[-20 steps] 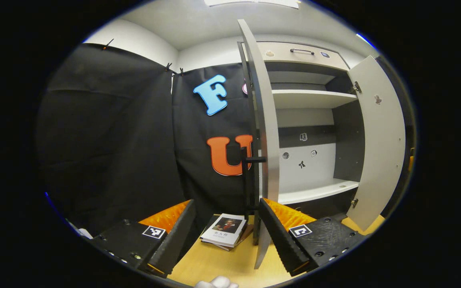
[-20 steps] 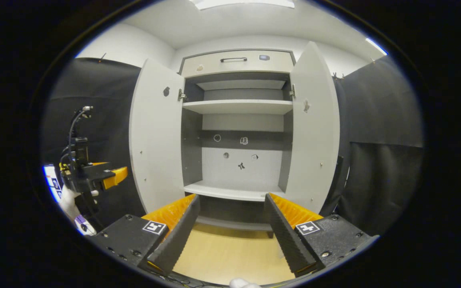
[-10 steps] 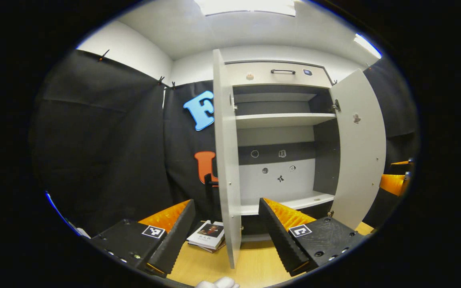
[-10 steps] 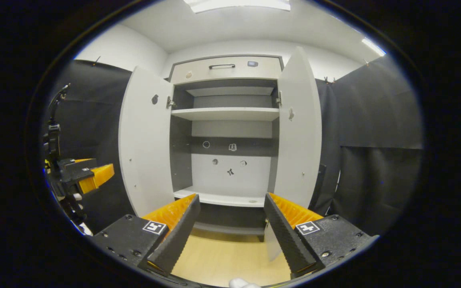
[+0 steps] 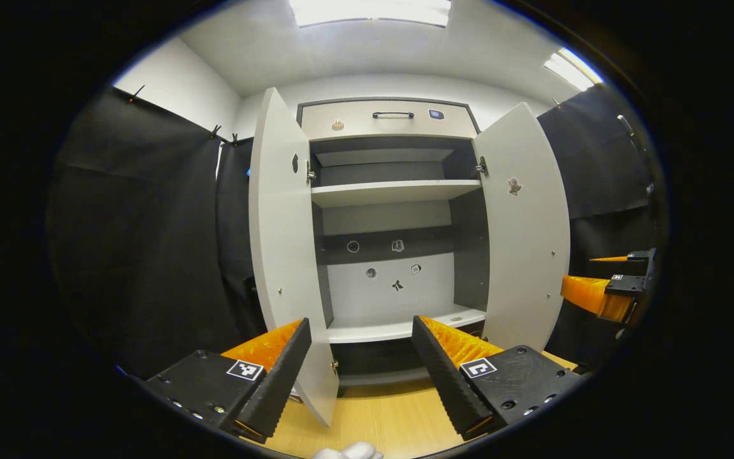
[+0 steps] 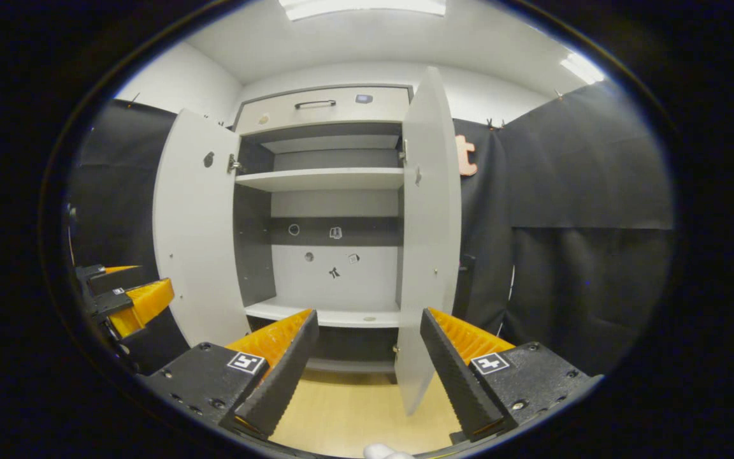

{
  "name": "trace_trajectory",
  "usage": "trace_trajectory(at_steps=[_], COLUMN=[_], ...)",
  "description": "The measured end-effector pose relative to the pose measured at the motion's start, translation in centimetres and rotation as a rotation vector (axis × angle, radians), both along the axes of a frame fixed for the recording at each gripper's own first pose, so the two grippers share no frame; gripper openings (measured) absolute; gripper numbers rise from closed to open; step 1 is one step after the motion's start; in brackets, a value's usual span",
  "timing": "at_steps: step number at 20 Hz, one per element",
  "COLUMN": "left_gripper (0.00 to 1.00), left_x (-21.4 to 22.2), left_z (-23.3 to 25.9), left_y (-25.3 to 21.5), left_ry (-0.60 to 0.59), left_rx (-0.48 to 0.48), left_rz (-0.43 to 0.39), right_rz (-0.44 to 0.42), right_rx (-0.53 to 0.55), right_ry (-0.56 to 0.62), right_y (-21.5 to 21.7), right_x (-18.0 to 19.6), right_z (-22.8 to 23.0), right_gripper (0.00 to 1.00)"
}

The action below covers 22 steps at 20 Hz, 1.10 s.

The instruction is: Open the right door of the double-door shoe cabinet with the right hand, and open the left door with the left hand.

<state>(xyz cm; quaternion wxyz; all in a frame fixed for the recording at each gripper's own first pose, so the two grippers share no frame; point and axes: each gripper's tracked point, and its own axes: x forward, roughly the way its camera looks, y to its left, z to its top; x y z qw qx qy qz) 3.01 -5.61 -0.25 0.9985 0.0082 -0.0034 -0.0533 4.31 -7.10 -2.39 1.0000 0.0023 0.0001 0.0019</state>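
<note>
Both doors, left door (image 5: pixel 284 242) and right door (image 6: pixel 427 242), stand wide; left gripper (image 5: pixel 360 363) and right gripper (image 6: pixel 367 363) gape, empty.

A tall double-door shoe cabinet (image 5: pixel 392 191) of pale grey board with dark inner walls is seen standing at the far side. Its flat left door (image 5: pixel 284 255) and flat right door (image 5: pixel 526 236) are both swung wide open toward the near side. Two pale shelves (image 5: pixel 395 191) are exposed inside, and a drawer front with a dark bar handle (image 5: pixel 392 115) is set along the top.
</note>
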Motion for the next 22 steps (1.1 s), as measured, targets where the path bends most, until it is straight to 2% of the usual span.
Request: trace_trajectory(at_steps=[5,11,22], left_gripper=[0.96,0.96,0.96], left_x=[0.1,0.1,0.3], left_z=[0.2,1.4,-0.2], left_y=[-1.1,-1.1,1.0], left_ry=[0.010,-0.029,0.015], left_rx=[-0.048,-0.009,-0.022], left_rz=[-0.006,0.013,0.071], right_rz=[-0.026,-0.023,0.009], right_rx=[0.001,0.002,-0.005], right_ry=[-0.006,-0.004,0.003], right_y=[-1.3,-1.5,-0.5], right_x=[0.2,0.3,1.3], right_z=[0.3,0.2,0.1], right_gripper=[1.00,1.00,1.00])
